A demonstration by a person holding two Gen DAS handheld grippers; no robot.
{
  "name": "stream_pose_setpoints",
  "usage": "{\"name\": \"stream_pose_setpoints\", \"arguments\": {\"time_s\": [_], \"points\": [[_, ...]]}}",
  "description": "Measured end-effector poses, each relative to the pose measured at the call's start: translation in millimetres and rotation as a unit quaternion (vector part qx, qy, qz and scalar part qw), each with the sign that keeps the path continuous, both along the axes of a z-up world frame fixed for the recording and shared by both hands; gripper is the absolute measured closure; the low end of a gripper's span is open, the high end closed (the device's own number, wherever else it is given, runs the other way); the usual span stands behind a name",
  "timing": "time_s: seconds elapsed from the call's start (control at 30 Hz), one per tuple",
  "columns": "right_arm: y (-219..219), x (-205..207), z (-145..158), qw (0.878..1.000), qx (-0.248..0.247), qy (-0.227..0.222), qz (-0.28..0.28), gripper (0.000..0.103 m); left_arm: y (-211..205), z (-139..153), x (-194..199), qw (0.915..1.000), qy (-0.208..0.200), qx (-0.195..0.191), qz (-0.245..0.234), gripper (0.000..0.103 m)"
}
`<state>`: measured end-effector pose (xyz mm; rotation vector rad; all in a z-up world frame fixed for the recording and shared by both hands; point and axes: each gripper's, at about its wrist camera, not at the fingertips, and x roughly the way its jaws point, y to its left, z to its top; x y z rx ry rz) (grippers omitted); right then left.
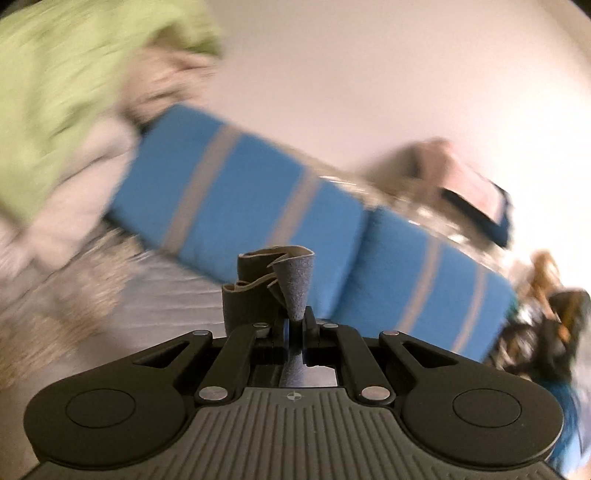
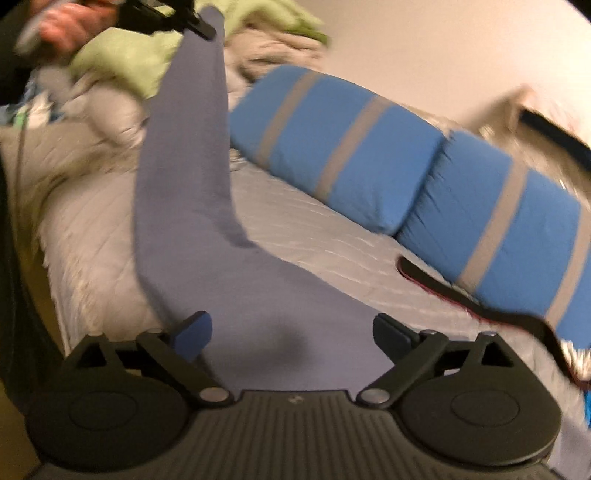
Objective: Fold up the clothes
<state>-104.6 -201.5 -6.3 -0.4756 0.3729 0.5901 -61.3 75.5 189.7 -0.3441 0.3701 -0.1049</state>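
Observation:
A grey-blue garment (image 2: 184,192) hangs as a long strip over the bed, its lower part lying on the white bedspread (image 2: 303,221). In the left wrist view my left gripper (image 1: 294,325) is shut on a bunched end of the garment (image 1: 280,277). The right wrist view shows that same left gripper (image 2: 173,18) at the top left, held by a hand and lifting the strip's upper end. My right gripper (image 2: 291,332) stands open just above the garment's lower part, with cloth lying between and beneath its fingers (image 2: 194,336).
Two blue pillows with grey stripes (image 2: 369,147) lie along the wall. A heap of green and white clothes (image 2: 122,62) sits at the bed's far left. A dark strap-like item (image 2: 480,299) lies in front of the right pillow. A bedside table (image 1: 476,184) stands far right.

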Motion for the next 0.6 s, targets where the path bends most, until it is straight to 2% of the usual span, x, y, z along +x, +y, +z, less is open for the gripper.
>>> {"name": "stream_pose_setpoints", "arguments": {"time_s": [0.17,0.4,0.5,0.6], "points": [[-16.5,15.5,4.5,0.998,0.035,0.028,-0.047,0.003,-79.9,17.6,11.5,0.9955,-0.012,0.050,-0.079,0.098],[-39.4,32.4,2.9,0.992,0.062,0.060,-0.094,0.002,-166.3,12.7,31.7,0.9823,-0.014,0.101,-0.157,0.098],[-49.8,39.2,0.6,0.988,0.073,0.075,-0.111,0.000,-196.3,3.9,40.1,0.9761,-0.004,0.104,-0.191,0.098],[-59.0,44.7,-2.5,0.985,0.078,0.089,-0.126,0.000,-223.1,-10.3,52.9,0.9632,0.025,0.099,-0.249,0.096]]}}
